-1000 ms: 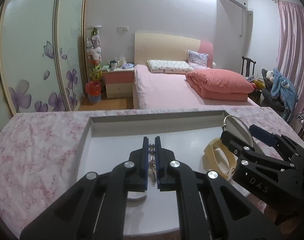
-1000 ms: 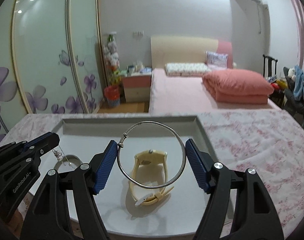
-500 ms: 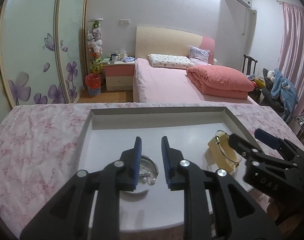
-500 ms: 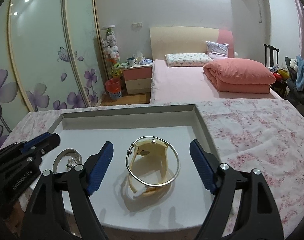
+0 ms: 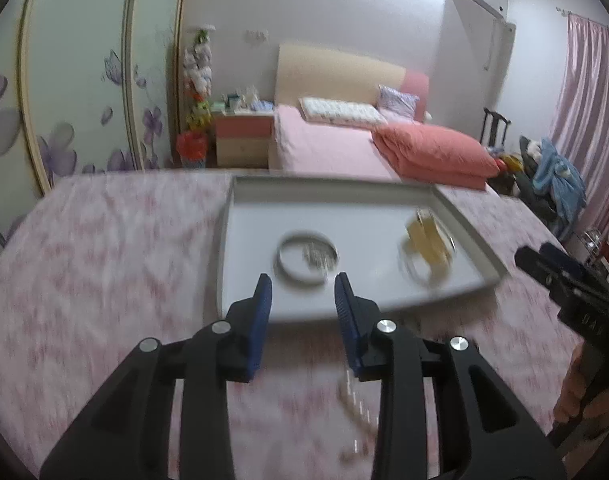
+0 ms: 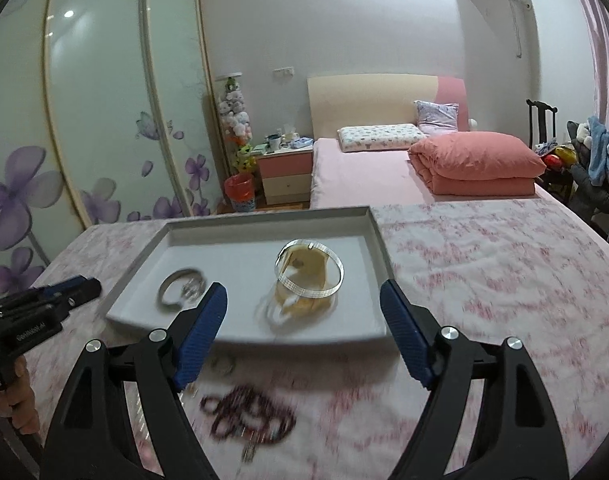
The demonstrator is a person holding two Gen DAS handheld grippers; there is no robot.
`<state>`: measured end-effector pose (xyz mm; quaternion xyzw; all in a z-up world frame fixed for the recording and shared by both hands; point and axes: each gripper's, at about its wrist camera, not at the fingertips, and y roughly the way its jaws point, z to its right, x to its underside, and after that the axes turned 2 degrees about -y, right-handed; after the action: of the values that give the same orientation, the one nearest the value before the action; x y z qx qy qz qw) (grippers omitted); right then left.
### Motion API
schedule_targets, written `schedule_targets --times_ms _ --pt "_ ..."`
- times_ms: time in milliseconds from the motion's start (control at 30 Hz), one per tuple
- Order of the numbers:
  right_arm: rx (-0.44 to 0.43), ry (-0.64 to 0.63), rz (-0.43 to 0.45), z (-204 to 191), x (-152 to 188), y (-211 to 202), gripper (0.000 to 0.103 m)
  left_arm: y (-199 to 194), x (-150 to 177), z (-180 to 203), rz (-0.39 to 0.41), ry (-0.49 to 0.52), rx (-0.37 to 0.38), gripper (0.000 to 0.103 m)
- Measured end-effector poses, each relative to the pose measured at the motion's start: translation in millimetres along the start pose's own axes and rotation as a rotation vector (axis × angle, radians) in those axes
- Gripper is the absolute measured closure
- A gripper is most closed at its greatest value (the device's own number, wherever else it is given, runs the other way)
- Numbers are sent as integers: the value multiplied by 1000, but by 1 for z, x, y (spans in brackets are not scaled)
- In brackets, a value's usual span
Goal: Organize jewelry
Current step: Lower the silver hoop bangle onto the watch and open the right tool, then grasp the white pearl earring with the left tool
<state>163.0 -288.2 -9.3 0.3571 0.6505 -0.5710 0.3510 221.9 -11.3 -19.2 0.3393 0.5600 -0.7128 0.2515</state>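
Observation:
A grey tray lies on the pink floral cloth. In it are a silver bangle with small earrings inside, and a yellow watch with a thin silver hoop lying over it. My left gripper is open and empty, just in front of the tray's near edge. My right gripper is wide open and empty over the near edge. A dark bead bracelet and a small ring lie on the cloth below it. A pale bead chain lies under the left gripper.
The floral cloth stretches right of the tray and also left of it. Behind the table stand a pink bed, a nightstand and sliding wardrobe doors.
The left gripper let go of the earrings into the bangle and opened. The right gripper dropped the hoop over the watch. Both have pulled back toward me, off the tray.

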Motion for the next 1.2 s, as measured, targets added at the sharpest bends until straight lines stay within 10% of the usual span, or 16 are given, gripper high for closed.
schedule_targets --times_ms 400,1200 --pt "-29 -13 -27 -7 42 -35 24 -10 81 24 -187 114 63 73" --pt "-32 -28 -121 -3 51 -19 24 6 82 20 -216 110 -34 87"
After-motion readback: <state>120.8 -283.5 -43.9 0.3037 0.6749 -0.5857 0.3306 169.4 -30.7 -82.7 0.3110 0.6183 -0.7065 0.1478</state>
